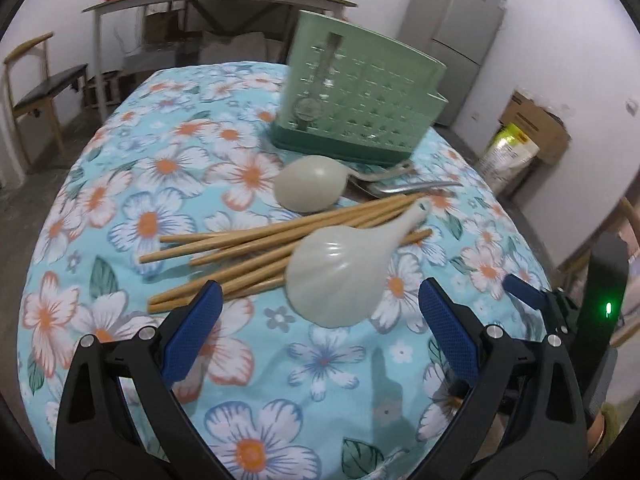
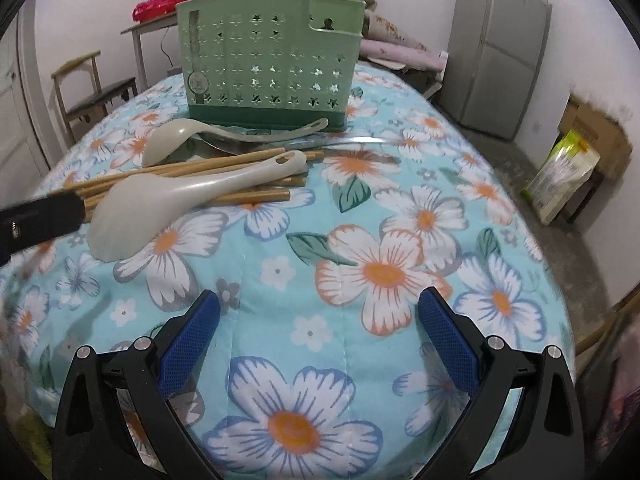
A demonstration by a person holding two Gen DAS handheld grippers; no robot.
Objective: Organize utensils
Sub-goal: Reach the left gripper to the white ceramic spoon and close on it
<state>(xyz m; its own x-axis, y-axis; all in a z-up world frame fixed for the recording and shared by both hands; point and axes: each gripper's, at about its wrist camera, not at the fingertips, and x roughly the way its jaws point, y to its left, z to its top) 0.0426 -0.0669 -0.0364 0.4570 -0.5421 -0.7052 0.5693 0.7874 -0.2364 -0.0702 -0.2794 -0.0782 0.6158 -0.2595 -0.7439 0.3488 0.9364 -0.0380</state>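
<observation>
Both tools gape empty, the left tool [image 1: 320, 312] just short of the near spoon [image 1: 336, 272] lying across the chopsticks [image 1: 248, 248] on the desk [image 2: 360, 240] before the holder [image 2: 272, 56], so a careless pinch could drag sticks along or roll them off.
</observation>
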